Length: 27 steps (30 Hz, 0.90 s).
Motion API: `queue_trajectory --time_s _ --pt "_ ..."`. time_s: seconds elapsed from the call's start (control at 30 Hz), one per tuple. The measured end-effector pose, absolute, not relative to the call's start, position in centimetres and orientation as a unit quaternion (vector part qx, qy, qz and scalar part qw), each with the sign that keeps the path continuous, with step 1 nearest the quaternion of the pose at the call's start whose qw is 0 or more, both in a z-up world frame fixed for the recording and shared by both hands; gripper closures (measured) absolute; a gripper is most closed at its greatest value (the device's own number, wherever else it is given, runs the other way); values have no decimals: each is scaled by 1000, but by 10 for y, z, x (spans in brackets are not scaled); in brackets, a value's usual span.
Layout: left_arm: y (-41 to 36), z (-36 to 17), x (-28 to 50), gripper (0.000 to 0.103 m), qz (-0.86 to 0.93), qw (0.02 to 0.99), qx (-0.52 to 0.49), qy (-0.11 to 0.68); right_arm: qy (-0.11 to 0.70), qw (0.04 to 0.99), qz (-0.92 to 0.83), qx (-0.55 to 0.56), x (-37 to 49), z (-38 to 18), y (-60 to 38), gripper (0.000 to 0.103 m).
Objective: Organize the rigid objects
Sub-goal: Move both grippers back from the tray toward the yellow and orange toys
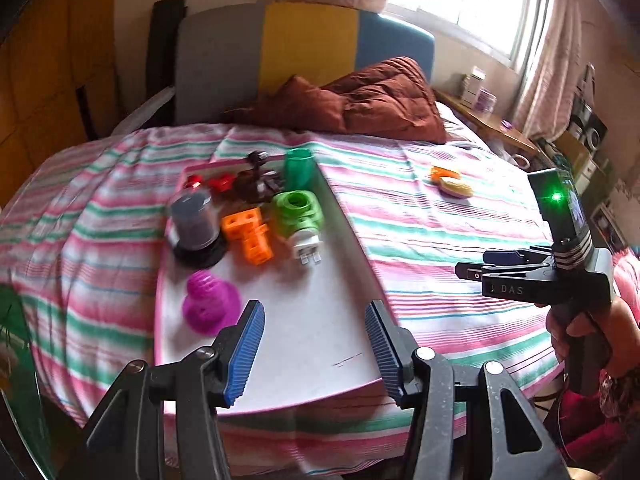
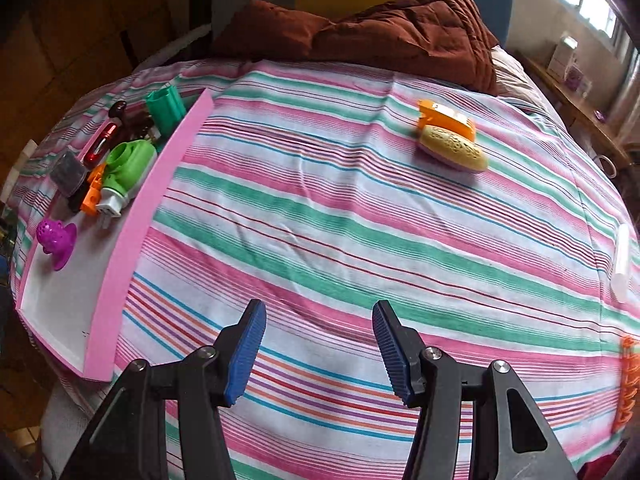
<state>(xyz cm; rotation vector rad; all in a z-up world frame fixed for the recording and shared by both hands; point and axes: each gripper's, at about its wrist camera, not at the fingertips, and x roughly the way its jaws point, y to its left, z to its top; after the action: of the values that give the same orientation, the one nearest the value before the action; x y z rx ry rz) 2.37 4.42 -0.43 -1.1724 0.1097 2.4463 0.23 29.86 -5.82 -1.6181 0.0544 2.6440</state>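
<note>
- While both grippers hang over the striped bedsheet [image 2: 360, 216], neither one has anything between its blue ribbed pads.
- Left gripper [image 1: 316, 350]: the jaws stand partly apart and empty, touching nothing, with the bare white floor of the pink tray [image 1: 320, 320] seen through the gap.
- Right gripper [image 2: 318, 350]: the jaws also stand partly apart and empty, above bare sheet; in the left wrist view it shows at 3 o'clock [image 1: 470, 266], held by a hand [image 1: 580, 328] with a green light lit on its body.
- Sorted things sit in the far half of the tray, toward 11 o'clock from the left gripper: a purple perforated piece [image 1: 210, 306] nearest, a clear-domed black container [image 1: 194, 224] beyond it, an orange block piece [image 1: 250, 234] just beside that, and a green-and-white plug-like gadget [image 1: 298, 216] near the tray's right wall.
- Farther back in the tray stand a dark green ribbed cup [image 1: 298, 166], a brown figure [image 1: 254, 180] and red pieces [image 1: 220, 182], close together; their exact contacts are too blurred to tell.
- Still out on the sheet, at 1 o'clock from the right gripper and well apart from it, a yellow oblong piece [image 2: 454, 148] lies touching an orange piece [image 2: 444, 118] behind it.
- At the right wrist view's 3 o'clock edge lies a white tube-like thing [image 2: 622, 264], and below it at 4 o'clock an orange ridged piece [image 2: 628, 384].
</note>
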Motion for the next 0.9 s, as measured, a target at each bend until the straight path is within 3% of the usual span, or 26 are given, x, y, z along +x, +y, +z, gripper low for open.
queue_trajectory --time_s 0.3,0.63,0.9 --pt "106 10 13 49 869 259 -420 49 27 48 851 -522 20 -66 347 46" --pt "213 11 -24 49 848 295 -436 54 122 89 848 -507 25 -72 406 45" --pt "307 -22 -74 49 831 299 -465 65 188 134 842 -487 29 -63 449 45"
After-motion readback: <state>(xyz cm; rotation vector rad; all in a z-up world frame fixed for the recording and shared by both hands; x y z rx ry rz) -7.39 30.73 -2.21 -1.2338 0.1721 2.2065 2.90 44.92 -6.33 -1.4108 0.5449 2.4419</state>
